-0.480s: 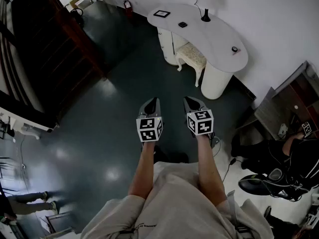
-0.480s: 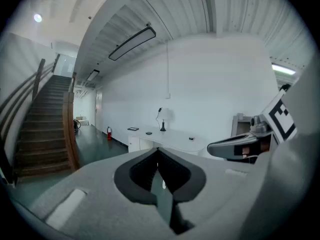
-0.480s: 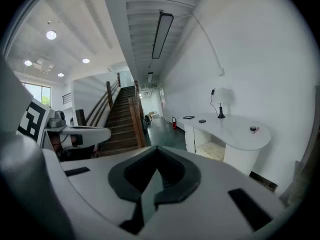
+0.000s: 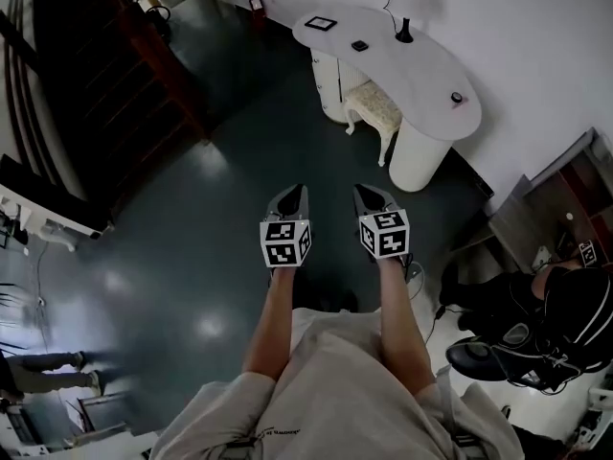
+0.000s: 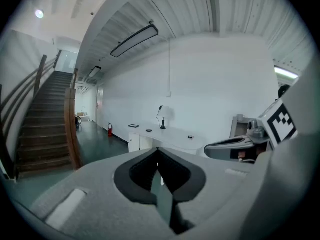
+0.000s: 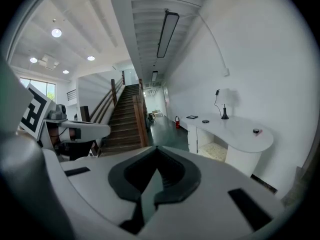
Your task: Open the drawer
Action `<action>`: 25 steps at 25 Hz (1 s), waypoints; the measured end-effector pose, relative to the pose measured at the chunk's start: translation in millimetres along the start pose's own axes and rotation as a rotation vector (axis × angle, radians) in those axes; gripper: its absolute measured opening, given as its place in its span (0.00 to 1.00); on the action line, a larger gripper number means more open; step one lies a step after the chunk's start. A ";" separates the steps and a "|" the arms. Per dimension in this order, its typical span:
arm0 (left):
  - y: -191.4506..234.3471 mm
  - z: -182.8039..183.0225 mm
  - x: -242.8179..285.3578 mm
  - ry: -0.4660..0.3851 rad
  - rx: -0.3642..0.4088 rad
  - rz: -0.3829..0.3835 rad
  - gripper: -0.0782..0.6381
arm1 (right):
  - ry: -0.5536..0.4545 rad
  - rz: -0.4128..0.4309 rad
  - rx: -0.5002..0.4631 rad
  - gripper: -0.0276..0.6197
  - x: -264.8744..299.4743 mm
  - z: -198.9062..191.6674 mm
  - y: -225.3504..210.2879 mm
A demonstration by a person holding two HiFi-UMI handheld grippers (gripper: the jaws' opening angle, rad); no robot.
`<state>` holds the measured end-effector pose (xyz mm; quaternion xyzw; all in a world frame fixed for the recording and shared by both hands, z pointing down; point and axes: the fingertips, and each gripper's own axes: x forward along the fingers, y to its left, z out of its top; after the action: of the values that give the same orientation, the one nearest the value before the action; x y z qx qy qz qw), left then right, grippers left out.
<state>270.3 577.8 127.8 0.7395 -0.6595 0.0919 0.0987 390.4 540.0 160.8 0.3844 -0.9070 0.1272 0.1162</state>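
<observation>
A white curved desk (image 4: 421, 70) stands against the far wall, with a white cabinet (image 4: 329, 82) under its left end. From here I cannot make out drawer fronts or handles on it. My left gripper (image 4: 298, 192) and right gripper (image 4: 360, 192) are held side by side over the dark floor, well short of the desk. Both point toward it. The left gripper (image 5: 158, 151) has its jaws together with nothing between them, and so does the right gripper (image 6: 156, 150). The desk (image 6: 235, 134) lies ahead and to the right in the right gripper view.
A pale stool (image 4: 375, 106) sits in the desk's knee gap, and a black lamp (image 4: 402, 29) stands on top. A dark staircase (image 4: 96, 75) rises at the left. A person (image 4: 560, 319) sits at the right beside shelving. Dark floor (image 4: 239, 151) stretches between me and the desk.
The desk and staircase have shifted slightly up and right in the head view. Both grippers stay side by side, jaws unchanged.
</observation>
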 end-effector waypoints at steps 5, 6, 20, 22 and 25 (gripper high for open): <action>25.3 -5.7 -11.8 -0.031 -0.161 0.038 0.12 | 0.003 0.059 0.097 0.07 12.2 -5.2 10.7; 30.1 -6.8 -11.2 -0.034 -0.193 0.033 0.12 | 0.003 0.070 0.106 0.07 15.7 -4.5 12.4; 43.3 -11.4 63.6 0.022 -0.152 -0.021 0.12 | 0.084 0.031 0.083 0.07 54.7 -0.3 -21.7; 49.4 -8.1 83.8 0.041 -0.152 -0.024 0.12 | 0.087 0.031 0.085 0.07 69.1 6.8 -32.2; 68.6 4.3 114.7 0.050 -0.164 -0.025 0.12 | 0.093 0.045 0.088 0.07 98.3 21.1 -42.0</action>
<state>215.1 459.2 155.9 0.7346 -0.6529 0.0547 0.1763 352.0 439.4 177.3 0.3622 -0.9025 0.1875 0.1384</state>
